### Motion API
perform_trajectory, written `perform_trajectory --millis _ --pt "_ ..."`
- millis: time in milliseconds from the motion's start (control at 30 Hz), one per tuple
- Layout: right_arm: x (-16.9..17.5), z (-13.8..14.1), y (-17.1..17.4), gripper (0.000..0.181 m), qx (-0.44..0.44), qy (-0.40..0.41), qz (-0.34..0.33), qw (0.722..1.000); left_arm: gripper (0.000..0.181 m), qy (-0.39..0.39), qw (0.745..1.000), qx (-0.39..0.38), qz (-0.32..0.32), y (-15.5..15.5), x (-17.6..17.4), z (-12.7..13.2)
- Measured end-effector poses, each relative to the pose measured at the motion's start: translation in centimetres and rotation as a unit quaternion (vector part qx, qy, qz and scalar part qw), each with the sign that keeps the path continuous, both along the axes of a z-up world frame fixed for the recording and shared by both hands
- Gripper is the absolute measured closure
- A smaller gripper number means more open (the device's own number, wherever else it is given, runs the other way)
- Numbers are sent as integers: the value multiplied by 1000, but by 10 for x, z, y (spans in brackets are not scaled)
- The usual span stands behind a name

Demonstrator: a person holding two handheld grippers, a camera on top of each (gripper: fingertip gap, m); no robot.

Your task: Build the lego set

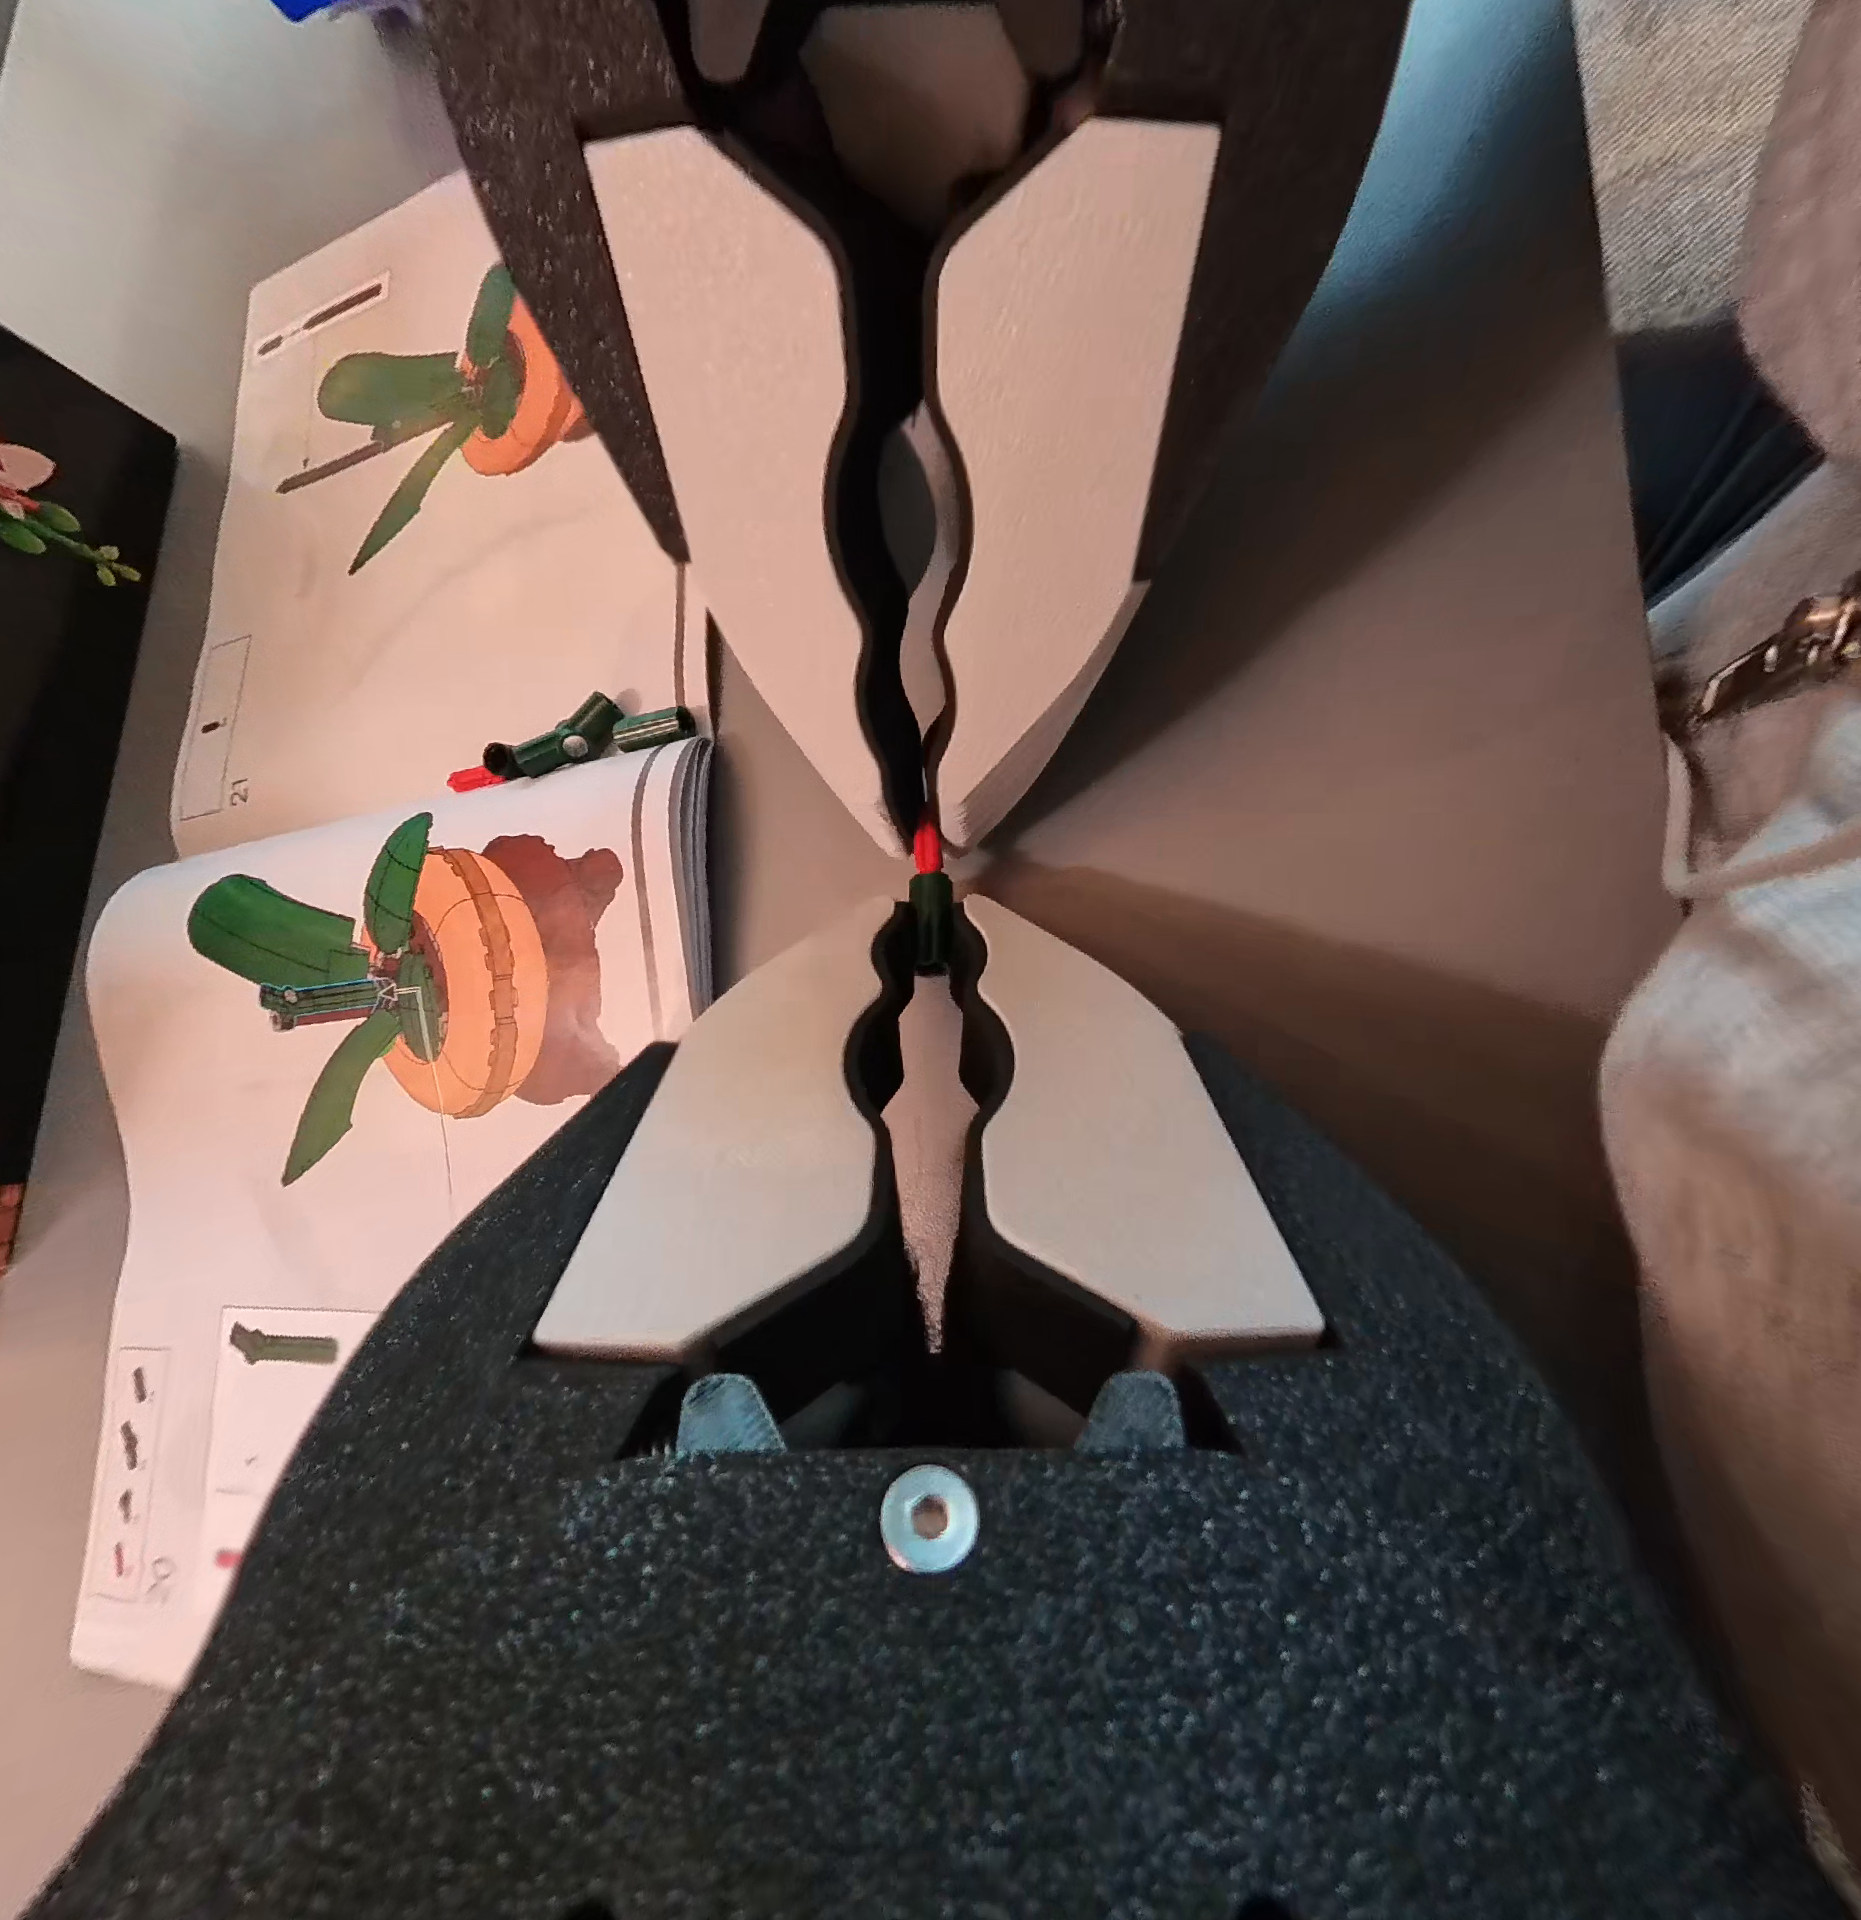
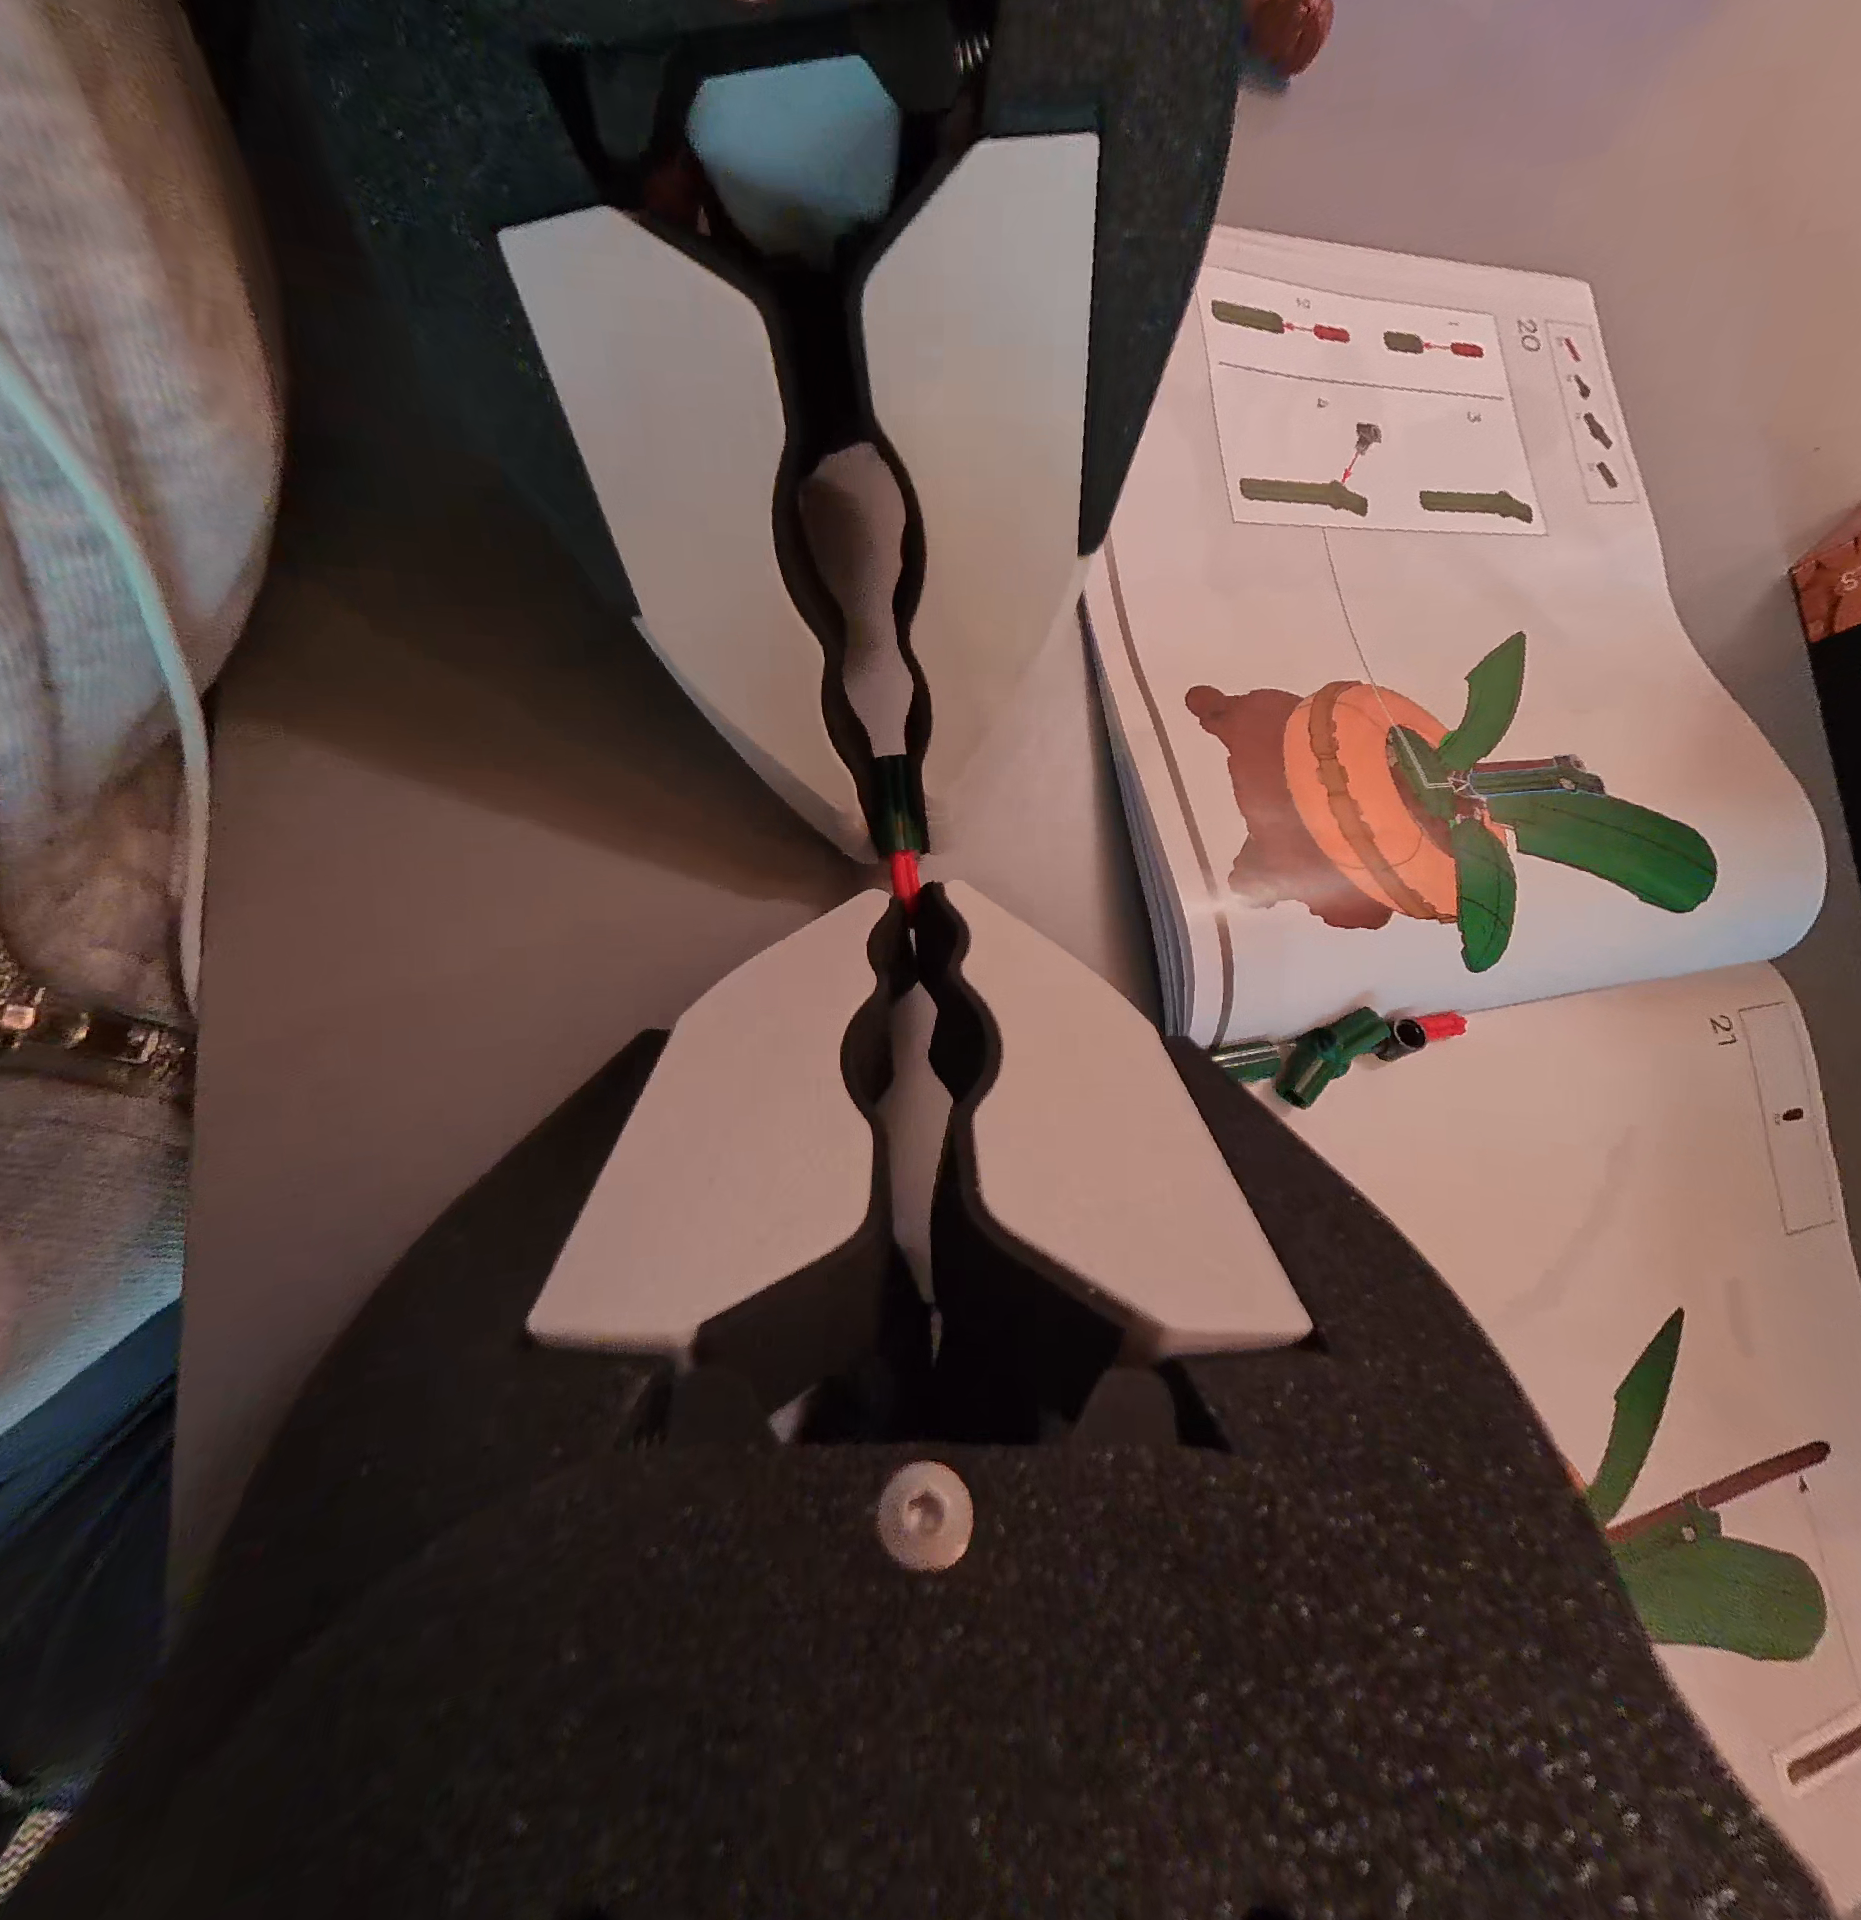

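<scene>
In the left wrist view my left gripper (image 1: 931, 909) is shut on a short dark green connector (image 1: 928, 932). My right gripper (image 1: 931, 831) comes in from the top, tip to tip with it, shut on a red pin (image 1: 926, 844). The red pin meets the end of the green connector. In the right wrist view my right gripper (image 2: 910, 906) holds the red pin (image 2: 904, 875). The left gripper (image 2: 900, 831) above it holds the green connector (image 2: 898, 808). Both are held above the table.
An open instruction booklet (image 1: 386, 935) (image 2: 1425, 727) lies on the table. Loose green connectors (image 1: 583, 740) (image 2: 1331, 1049) and a spare red pin (image 1: 469, 775) (image 2: 1440, 1027) rest on its fold. A black box (image 1: 43, 727) is beyond. A person's light clothing (image 1: 1757, 935) (image 2: 74, 520) is close by. Less than 4 cm separates the two grippers' tips.
</scene>
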State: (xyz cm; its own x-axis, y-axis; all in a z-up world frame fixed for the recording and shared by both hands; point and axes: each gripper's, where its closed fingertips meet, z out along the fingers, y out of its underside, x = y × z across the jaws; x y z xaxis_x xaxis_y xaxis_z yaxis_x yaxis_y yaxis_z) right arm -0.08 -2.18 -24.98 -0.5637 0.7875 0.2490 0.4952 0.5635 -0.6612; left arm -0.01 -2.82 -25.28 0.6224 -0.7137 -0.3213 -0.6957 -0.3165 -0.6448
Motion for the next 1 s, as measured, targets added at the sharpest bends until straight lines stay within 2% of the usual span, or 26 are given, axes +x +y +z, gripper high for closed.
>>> perform_trajectory --millis 167,533,800,933,1000 --pt "-2 3 -2 180 -36 17 6 999 176 -44 999 7 -12 0 0 0" --pt "-5 2 -6 180 -66 26 14 997 176 -54 998 10 -43 -2 1 0" --pt "-8 0 -7 180 -69 33 -3 997 176 -58 998 10 -33 0 -1 1" --pt "-14 15 -9 180 -110 71 -7 991 176 -66 998 6 -14 4 -5 2" --pt "-16 14 -6 180 -86 74 -7 994 176 -68 998 6 -6 7 -7 2"
